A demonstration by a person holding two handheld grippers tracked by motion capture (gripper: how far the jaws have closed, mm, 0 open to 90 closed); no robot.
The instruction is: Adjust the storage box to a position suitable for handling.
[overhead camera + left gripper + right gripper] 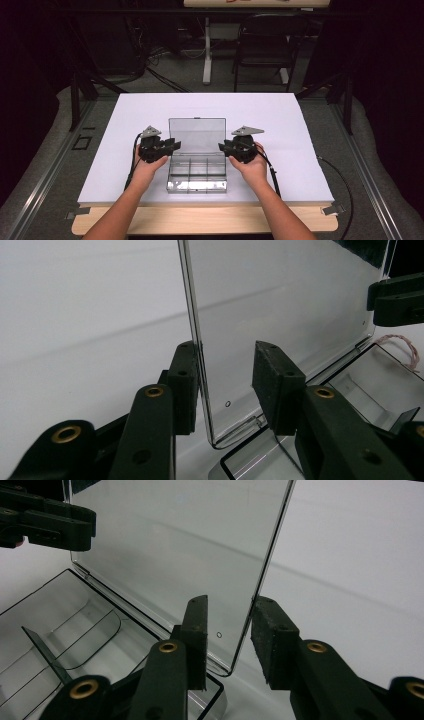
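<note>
Your left gripper (227, 385) and right gripper (230, 640) straddle upright lid (197, 134) edges, jaws apart, unclamped, likely steadying open box (197, 174).

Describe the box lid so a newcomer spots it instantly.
On the white table, between the two hand-held black grippers, sits a clear plastic compartment box. Its clear rectangular lid stands upright at the far edge. Unlike the divided tray below, it is one flat undivided pane.

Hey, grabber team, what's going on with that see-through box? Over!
Left gripper and right gripper open, straddling lid side edges. Clear box open, lid upright. Nothing blocking.
</note>
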